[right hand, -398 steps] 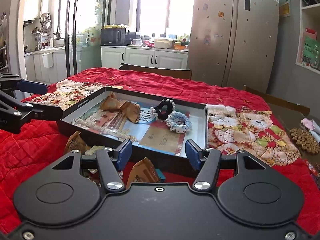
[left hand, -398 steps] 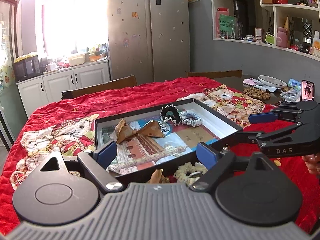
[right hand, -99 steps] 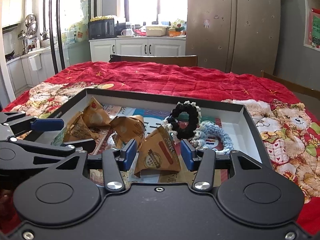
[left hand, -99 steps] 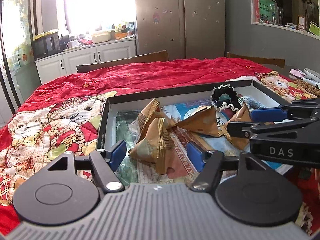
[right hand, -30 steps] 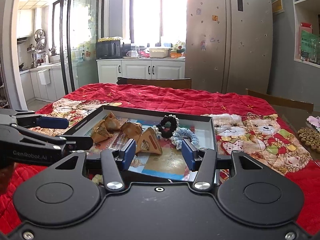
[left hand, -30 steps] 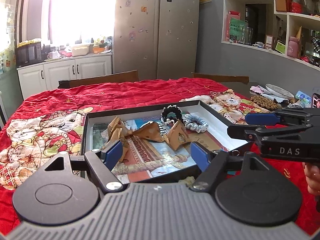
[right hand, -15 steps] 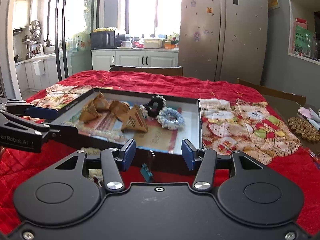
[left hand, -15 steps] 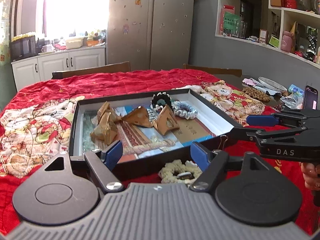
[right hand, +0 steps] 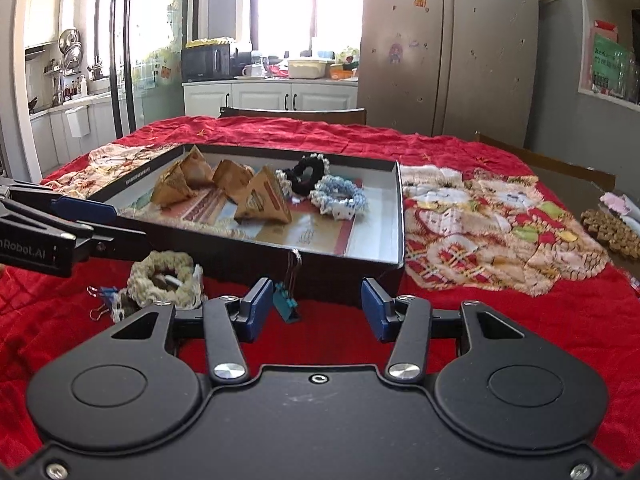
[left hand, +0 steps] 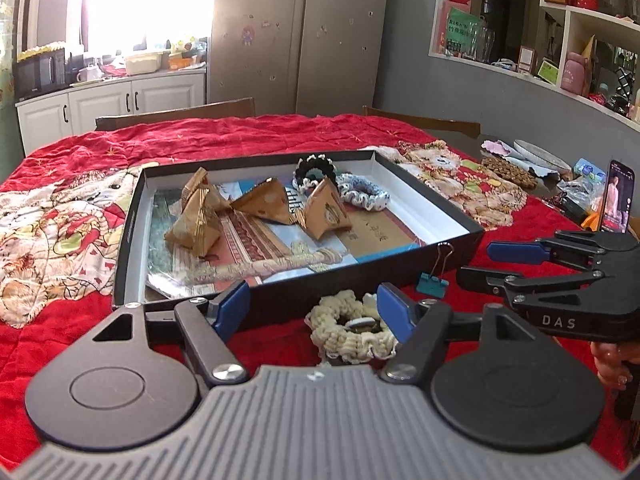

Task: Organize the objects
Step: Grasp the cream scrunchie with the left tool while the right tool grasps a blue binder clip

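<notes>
Cream scrunchie (left hand: 350,330) outside tray (left hand: 436,208), both jaws apart

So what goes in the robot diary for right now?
left gripper: open, over cream scrunchie | right gripper: open, near teal clip | box: four packets, two scrunchies

Both views sit low over the desk (left hand: 280,132) with its red quilted cover, each looking forward along its own fingers toward the kitchen wall and the fridge (left hand: 300,28). The left wrist view faces the near long side of the black tray (left hand: 124,232) from close by, angled slightly rightward to the shelves (left hand: 560,40). The right wrist view stands farther right, facing the tray's near right corner (right hand: 396,264). They share the tray, the cream scrunchie (left hand: 348,328) (right hand: 164,276), and the teal binder clip (left hand: 434,280) (right hand: 286,306). Each view also catches the other hand-held gripper at its edge.
</notes>
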Motion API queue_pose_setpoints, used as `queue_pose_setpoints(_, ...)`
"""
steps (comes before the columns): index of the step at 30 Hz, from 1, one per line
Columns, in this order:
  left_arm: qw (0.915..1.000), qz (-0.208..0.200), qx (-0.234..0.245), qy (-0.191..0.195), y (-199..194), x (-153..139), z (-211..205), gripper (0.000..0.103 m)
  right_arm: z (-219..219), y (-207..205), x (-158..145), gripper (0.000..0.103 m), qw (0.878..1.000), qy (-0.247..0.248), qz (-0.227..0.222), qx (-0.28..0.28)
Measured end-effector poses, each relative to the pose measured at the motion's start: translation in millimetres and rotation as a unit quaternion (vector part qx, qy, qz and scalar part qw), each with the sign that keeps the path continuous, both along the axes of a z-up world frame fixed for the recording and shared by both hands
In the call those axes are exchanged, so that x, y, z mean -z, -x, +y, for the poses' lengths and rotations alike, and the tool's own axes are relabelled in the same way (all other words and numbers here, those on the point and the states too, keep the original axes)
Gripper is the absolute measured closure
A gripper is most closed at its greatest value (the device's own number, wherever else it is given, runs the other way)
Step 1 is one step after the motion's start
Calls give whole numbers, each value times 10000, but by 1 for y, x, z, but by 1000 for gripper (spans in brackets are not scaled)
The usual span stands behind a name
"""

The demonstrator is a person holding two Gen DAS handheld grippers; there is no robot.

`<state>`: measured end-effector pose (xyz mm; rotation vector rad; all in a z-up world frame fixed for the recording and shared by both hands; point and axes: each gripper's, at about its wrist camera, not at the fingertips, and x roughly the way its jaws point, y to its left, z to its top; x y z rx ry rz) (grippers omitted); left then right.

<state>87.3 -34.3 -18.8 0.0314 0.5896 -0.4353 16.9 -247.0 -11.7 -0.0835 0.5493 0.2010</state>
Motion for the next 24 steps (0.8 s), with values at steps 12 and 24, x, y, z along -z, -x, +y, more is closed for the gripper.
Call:
queue_pose_setpoints(12,9995,298,52,-12,-9,15,-4,36,3,-6,12,59,9998,-101,81,-145)
queue_pose_setpoints(24,9986,518,22,118,-18,23,-2,57,8,-23,18,77,9988,-311,286,-260)
